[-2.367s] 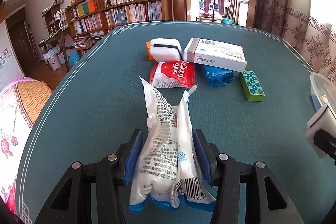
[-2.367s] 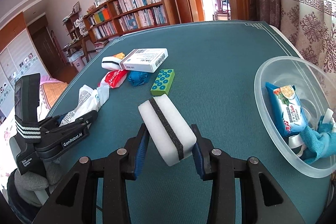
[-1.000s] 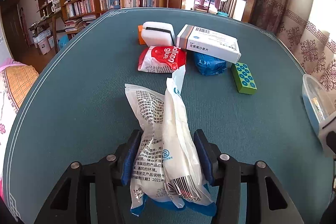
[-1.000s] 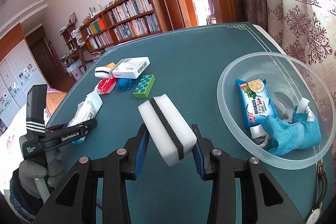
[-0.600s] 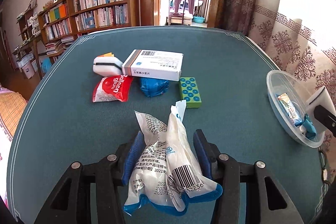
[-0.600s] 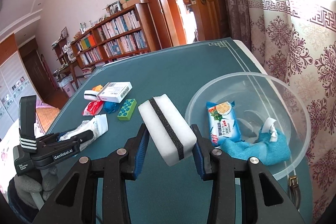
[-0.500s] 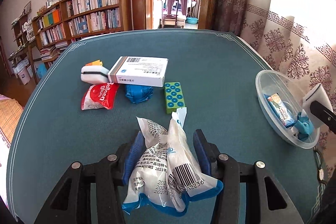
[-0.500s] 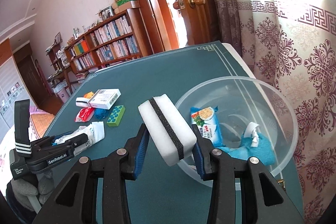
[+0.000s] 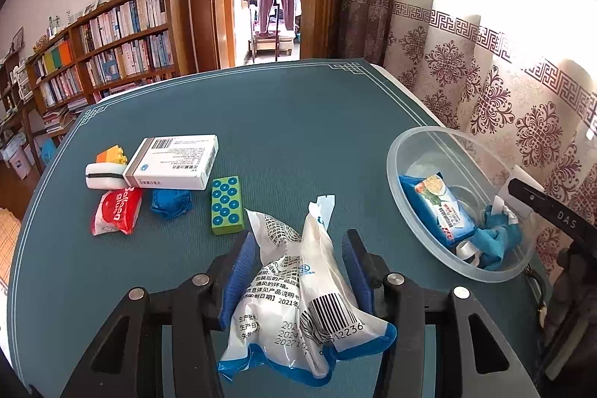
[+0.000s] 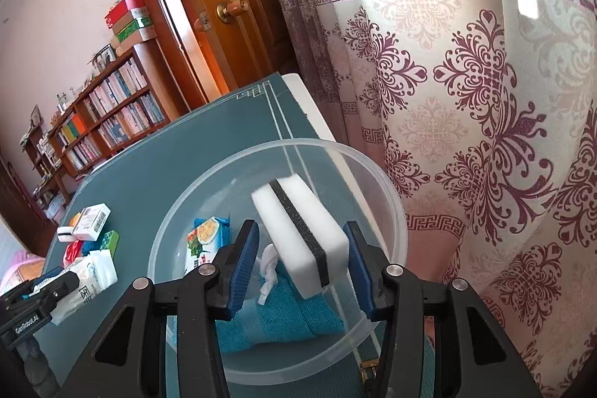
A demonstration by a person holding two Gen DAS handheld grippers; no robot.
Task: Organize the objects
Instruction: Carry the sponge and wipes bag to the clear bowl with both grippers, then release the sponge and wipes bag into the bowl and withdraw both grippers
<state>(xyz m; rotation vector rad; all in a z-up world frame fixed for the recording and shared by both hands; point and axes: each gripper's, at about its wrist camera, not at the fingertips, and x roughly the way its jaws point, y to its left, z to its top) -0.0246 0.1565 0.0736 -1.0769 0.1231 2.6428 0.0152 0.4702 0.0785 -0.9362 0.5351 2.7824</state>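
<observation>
Green table (image 9: 298, 122), clear bowl (image 10: 388, 211) at its R edge. My R gripper (image 10: 301, 262) over bowl, clamped on white sponge (image 10: 298, 234) w/ black stripe. My L gripper (image 9: 298, 273) clamped on white bag (image 9: 298, 290), barcode "12236". Red pouch (image 9: 116, 211) reads "Balloon".

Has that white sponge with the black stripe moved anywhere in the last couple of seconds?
Yes. The right gripper carried the sponge from over the open green table rightward to above the clear bowl.
</observation>
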